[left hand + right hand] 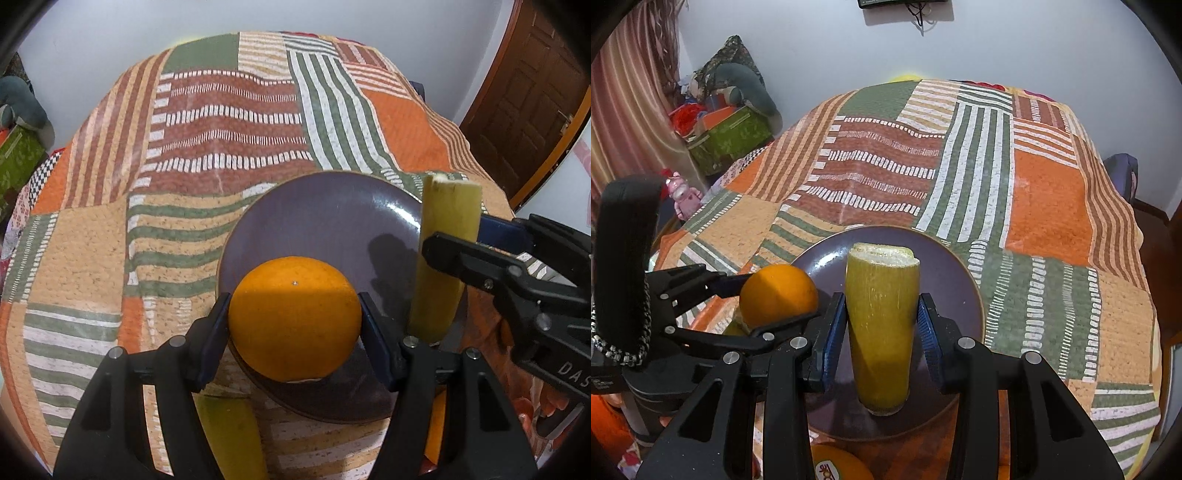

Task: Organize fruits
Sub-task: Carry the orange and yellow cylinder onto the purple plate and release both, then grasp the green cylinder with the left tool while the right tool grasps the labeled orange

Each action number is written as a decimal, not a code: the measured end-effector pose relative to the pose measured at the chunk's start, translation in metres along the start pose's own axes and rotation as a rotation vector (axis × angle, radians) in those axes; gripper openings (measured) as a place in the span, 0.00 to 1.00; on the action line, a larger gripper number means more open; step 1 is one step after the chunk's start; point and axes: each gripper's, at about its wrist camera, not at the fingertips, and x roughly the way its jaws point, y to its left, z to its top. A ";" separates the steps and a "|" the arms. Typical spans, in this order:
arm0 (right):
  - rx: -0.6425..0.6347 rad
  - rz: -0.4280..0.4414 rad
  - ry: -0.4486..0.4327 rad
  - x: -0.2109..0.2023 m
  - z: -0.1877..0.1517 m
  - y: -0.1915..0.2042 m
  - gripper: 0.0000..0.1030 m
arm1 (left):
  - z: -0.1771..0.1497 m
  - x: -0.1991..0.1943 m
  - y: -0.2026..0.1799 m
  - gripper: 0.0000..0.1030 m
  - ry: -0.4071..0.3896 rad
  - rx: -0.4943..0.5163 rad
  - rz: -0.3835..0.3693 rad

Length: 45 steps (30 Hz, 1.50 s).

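Surface: table draped in quilted patchwork cloth (229, 155), blocks of orange, rust, green and cream stripes, slightly rumpled. Pale wall behind; brown panelled door (524, 110) at right of left wrist view; striped curtain (624, 110), green box (733, 136) and piled soft goods in far corner of right wrist view.

Dark purple plate (332, 218), round, glossy, thin brown rim, resting on cloth near front edge.

Left gripper (294, 328): blue-padded jaws spread wide and pressed against both sides of orange (295, 317), held over near edge of plate. Orange round, smooth, finely dimpled skin.

Right gripper (881, 336): jaws at medium width, clamped on sides of sugarcane piece (882, 325), held upright above plate. Piece cylindrical, yellow-green waxy rind, pale fibrous cut top.

Second orange fruit with sticker (838, 465), partly visible below plate at bottom of right wrist view.

Grippers side by side, orange just left of cane piece.
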 end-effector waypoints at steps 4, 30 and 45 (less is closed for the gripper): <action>-0.023 -0.045 -0.009 -0.001 0.001 0.002 0.37 | -0.004 0.003 -0.002 0.63 0.009 0.017 0.008; -0.025 -0.116 -0.143 -0.080 -0.021 0.005 0.64 | -0.024 -0.087 0.012 0.92 -0.179 0.009 0.079; -0.025 -0.090 -0.052 -0.078 -0.078 0.037 0.75 | -0.089 -0.102 0.028 0.69 -0.088 0.018 0.088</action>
